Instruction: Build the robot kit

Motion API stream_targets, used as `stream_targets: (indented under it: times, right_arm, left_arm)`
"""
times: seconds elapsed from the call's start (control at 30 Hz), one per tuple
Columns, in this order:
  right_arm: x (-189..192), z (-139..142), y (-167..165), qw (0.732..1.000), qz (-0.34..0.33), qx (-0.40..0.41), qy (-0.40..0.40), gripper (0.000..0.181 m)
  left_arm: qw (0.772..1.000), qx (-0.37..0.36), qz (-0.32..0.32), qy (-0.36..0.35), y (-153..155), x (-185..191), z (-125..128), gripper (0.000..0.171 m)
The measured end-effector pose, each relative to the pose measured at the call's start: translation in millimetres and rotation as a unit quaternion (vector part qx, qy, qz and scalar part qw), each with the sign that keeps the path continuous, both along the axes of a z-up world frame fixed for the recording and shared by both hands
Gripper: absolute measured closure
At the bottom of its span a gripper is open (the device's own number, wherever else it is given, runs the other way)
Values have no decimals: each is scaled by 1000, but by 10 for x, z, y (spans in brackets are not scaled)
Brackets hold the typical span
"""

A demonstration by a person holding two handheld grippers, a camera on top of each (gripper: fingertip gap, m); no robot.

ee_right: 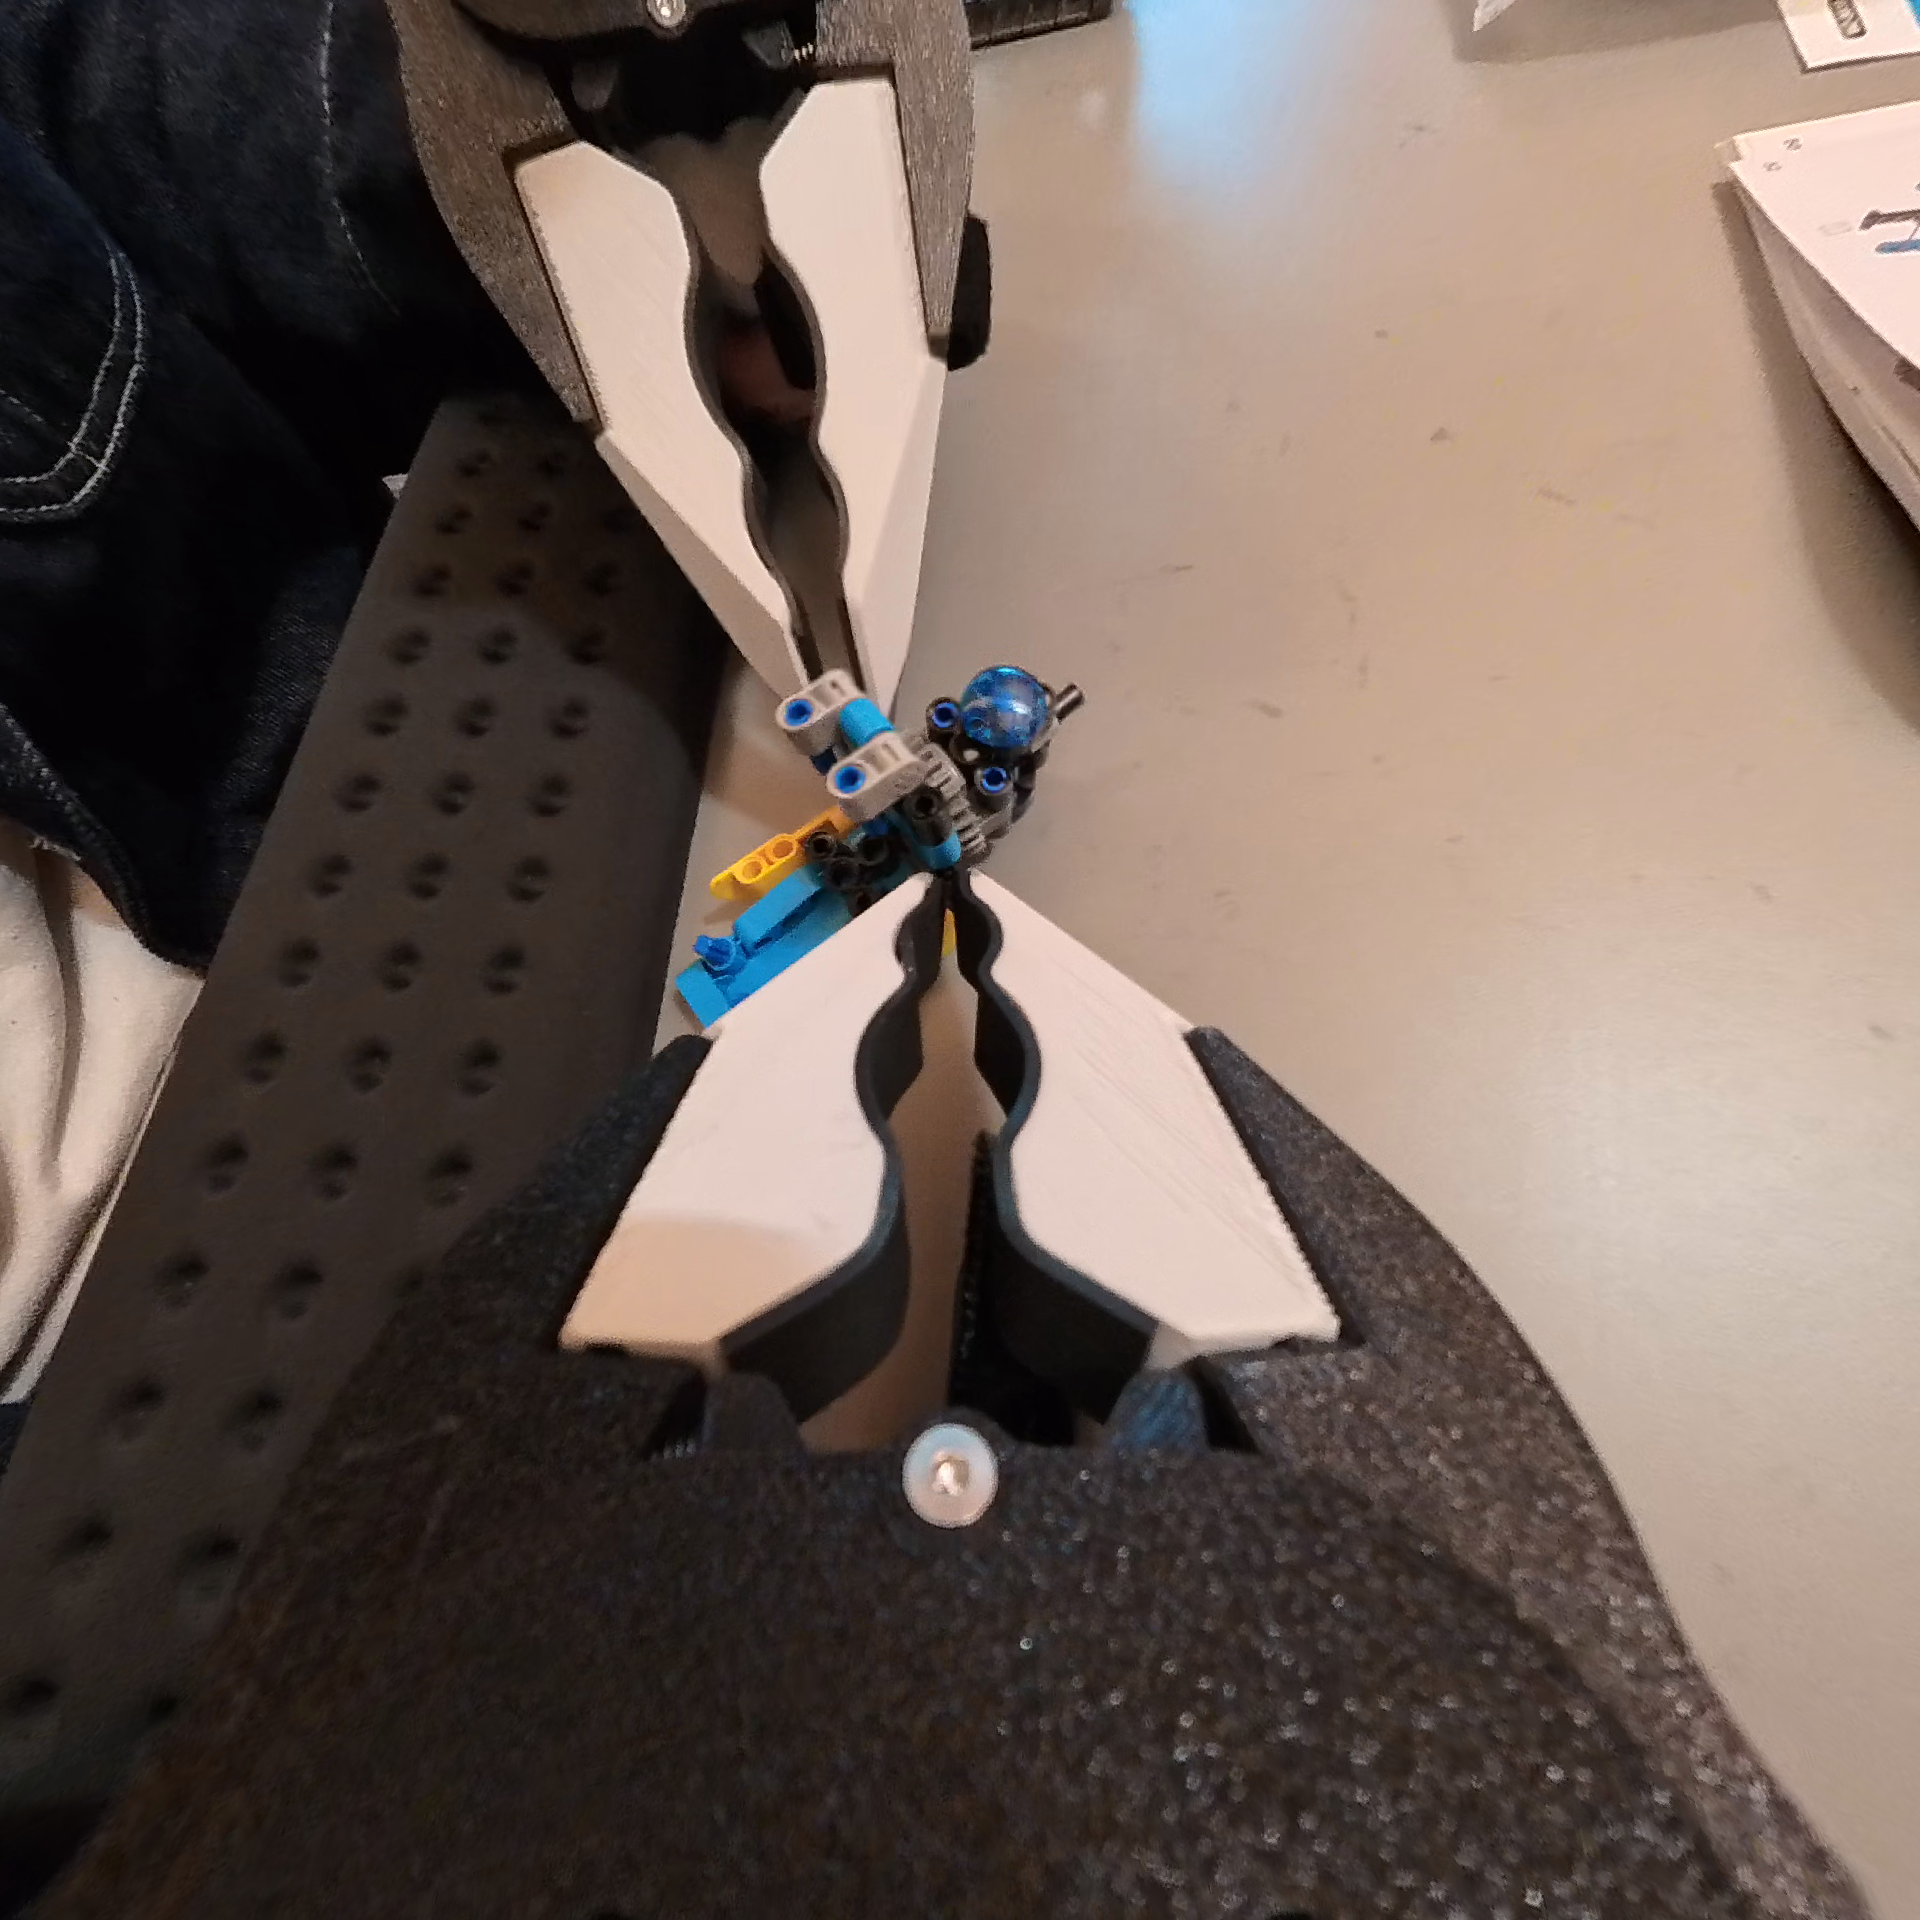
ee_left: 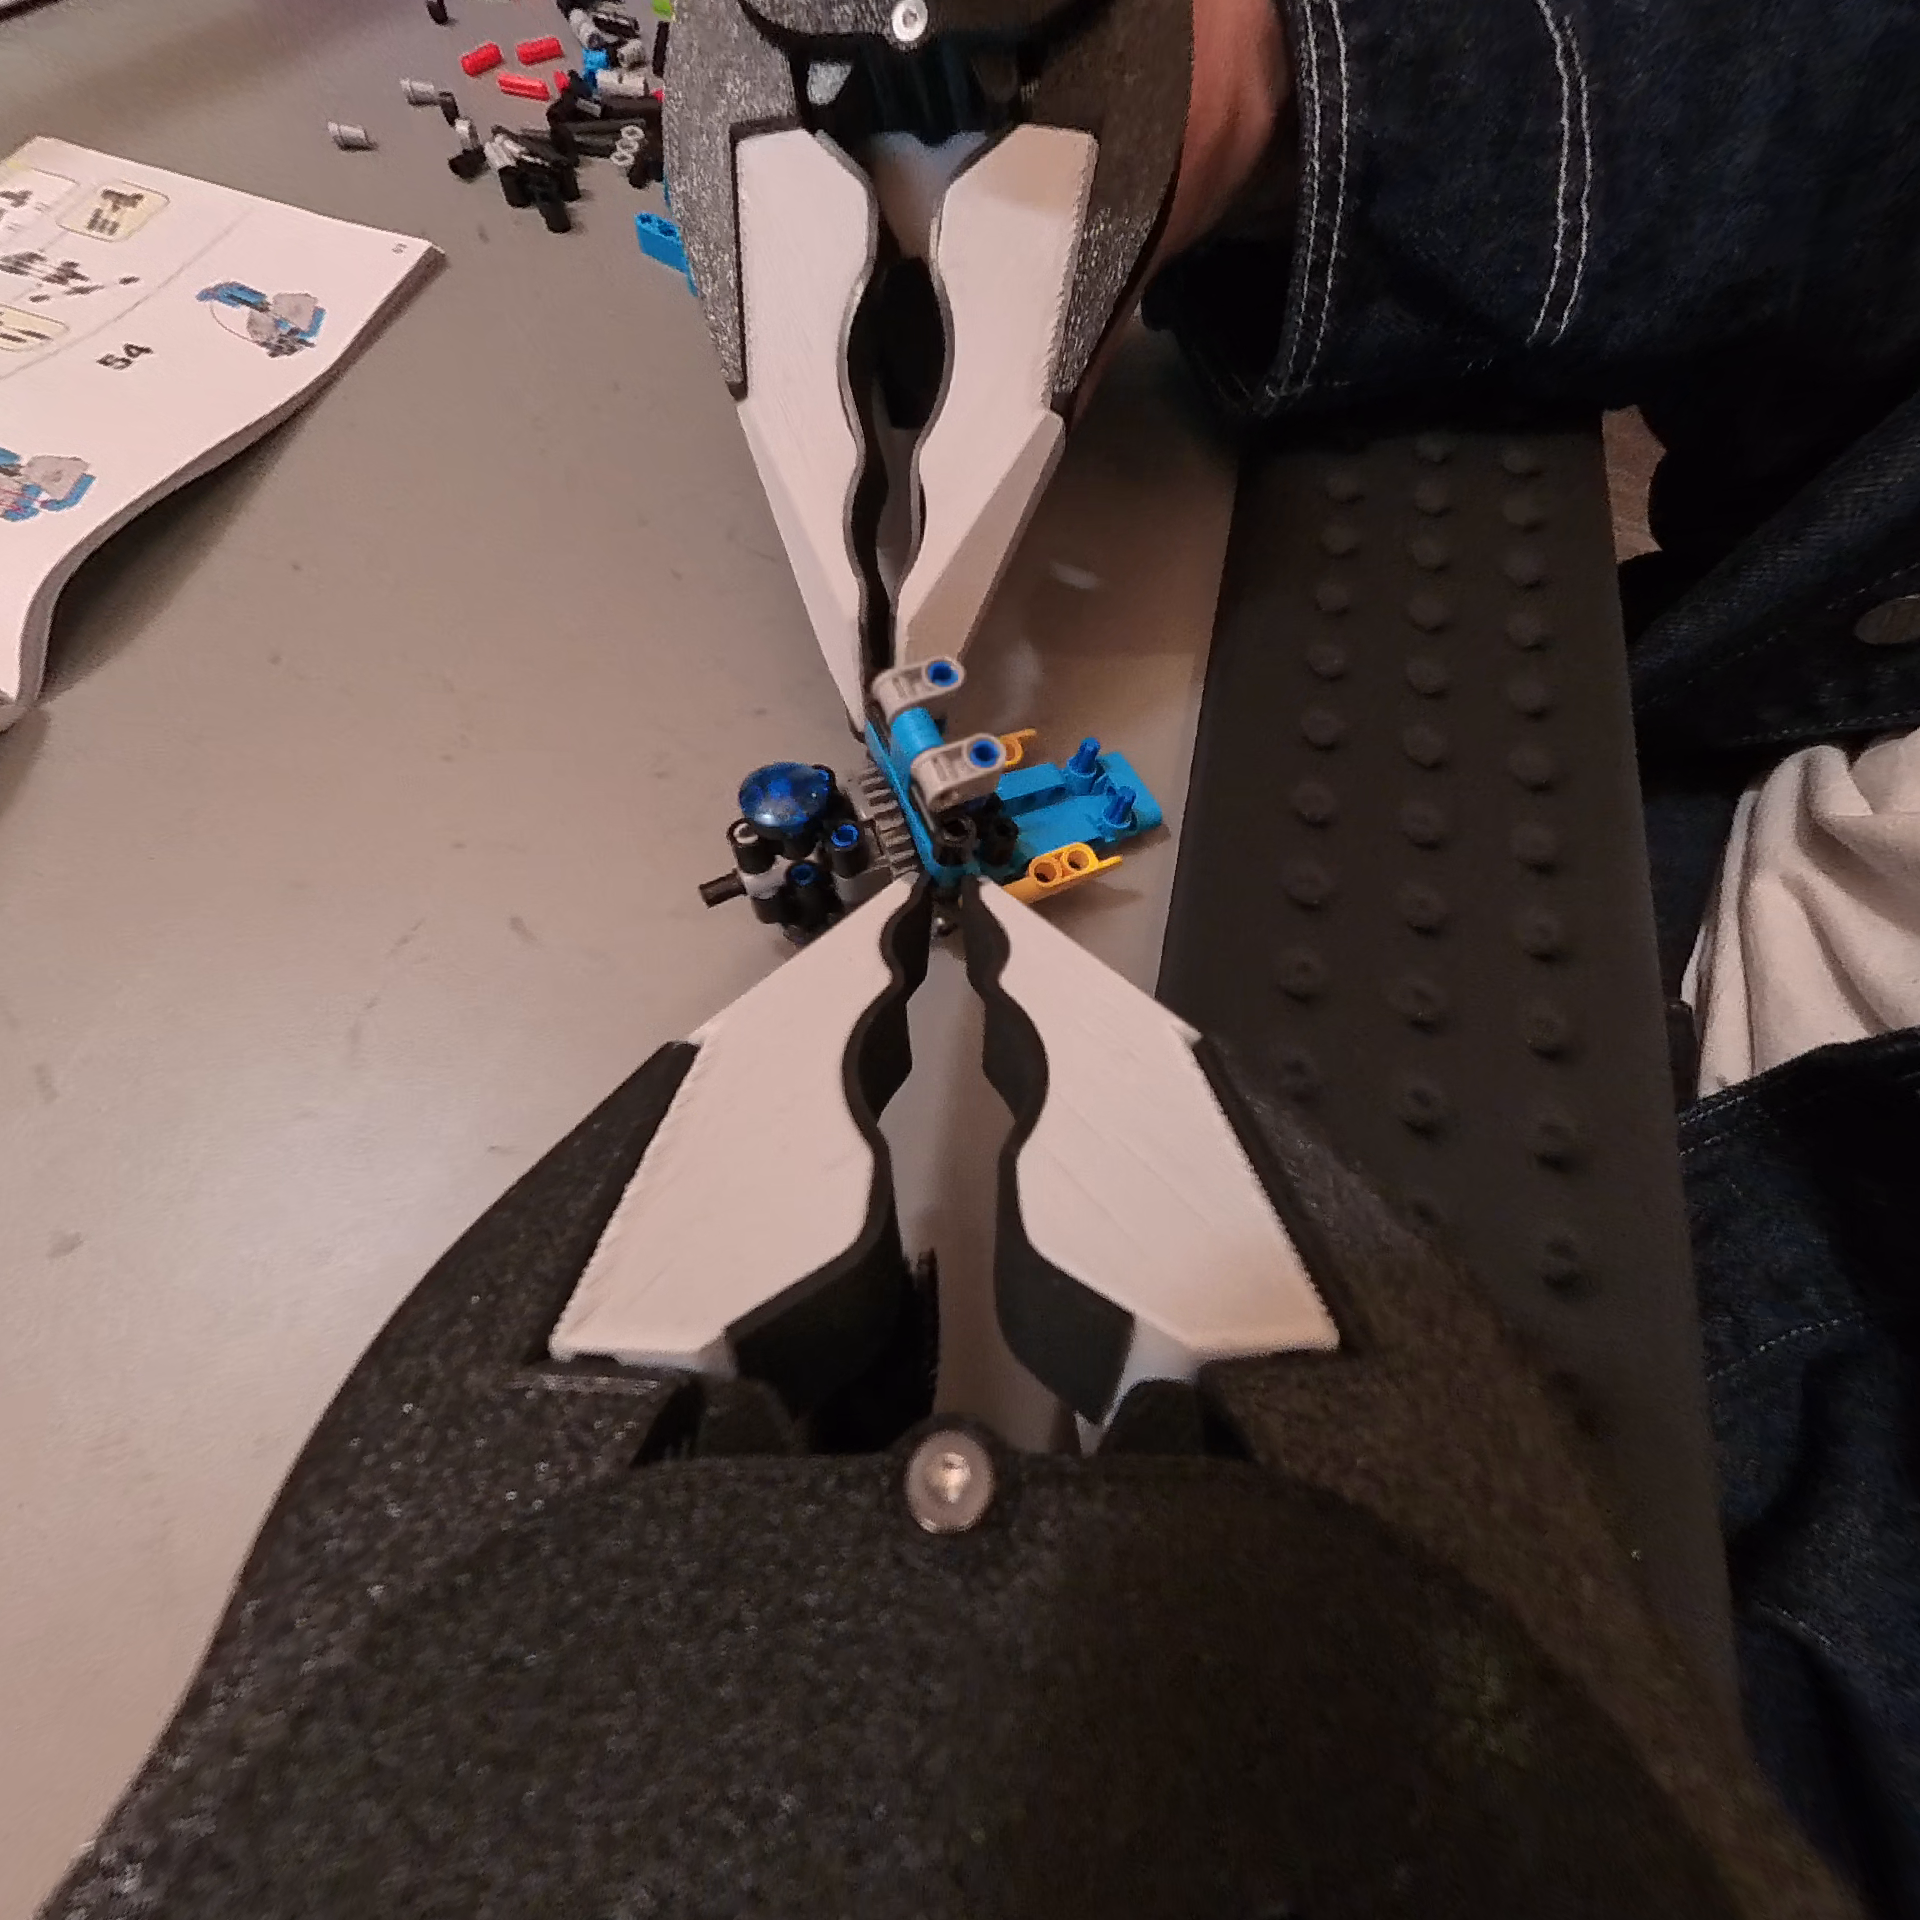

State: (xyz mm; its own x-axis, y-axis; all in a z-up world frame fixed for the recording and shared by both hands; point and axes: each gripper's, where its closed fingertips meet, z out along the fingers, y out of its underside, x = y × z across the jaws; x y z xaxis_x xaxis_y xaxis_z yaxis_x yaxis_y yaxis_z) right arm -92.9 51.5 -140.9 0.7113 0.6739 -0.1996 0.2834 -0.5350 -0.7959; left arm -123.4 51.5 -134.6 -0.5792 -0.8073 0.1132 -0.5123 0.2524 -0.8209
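A small brick-built model (ee_left: pixel 935 810) of blue, black, grey and yellow parts with a clear blue dome (ee_left: pixel 781 798) sits on the grey table (ee_left: pixel 416 831). My left gripper (ee_left: pixel 940 896) is shut on the near end of its blue beam. It also shows in the right wrist view (ee_right: pixel 844 675), coming in from the top. My right gripper (ee_right: pixel 945 883) has its pads together at the tips, right at the opposite end of the model (ee_right: pixel 904 800). It shows from the far side in the left wrist view (ee_left: pixel 881 675), its tips by the grey connectors.
A black dimpled strip (ee_left: pixel 1434 831) runs along the table edge beside the model (ee_right: pixel 395 831). An open instruction booklet (ee_left: pixel 156 343) lies at the left. Several loose small parts (ee_left: pixel 561 114) lie beyond it. A person's denim sleeve (ee_left: pixel 1558 187) is close behind the right gripper. Only a small space, under 4 cm, lies between the two pairs of fingers.
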Motion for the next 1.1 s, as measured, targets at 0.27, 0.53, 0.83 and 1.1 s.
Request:
stream_targets:
  times: [0.27,0.53,0.83,1.1]
  right_arm:
    - [-1,-71,-3,1000,-1,-5,-20,181]
    - [18,-97,4,1000,-10,-15,-20,181]
    - [312,13,6,993,-113,-18,-32,157]
    - [-7,217,-142,957,-288,-41,25,122]
  left_arm:
    - [999,31,4,12,4,10,-91,164]
    - [999,30,3,17,-10,23,-108,165]
    - [1000,3,17,7,-26,94,-21,166]
    - [985,-149,79,16,180,235,221,167]
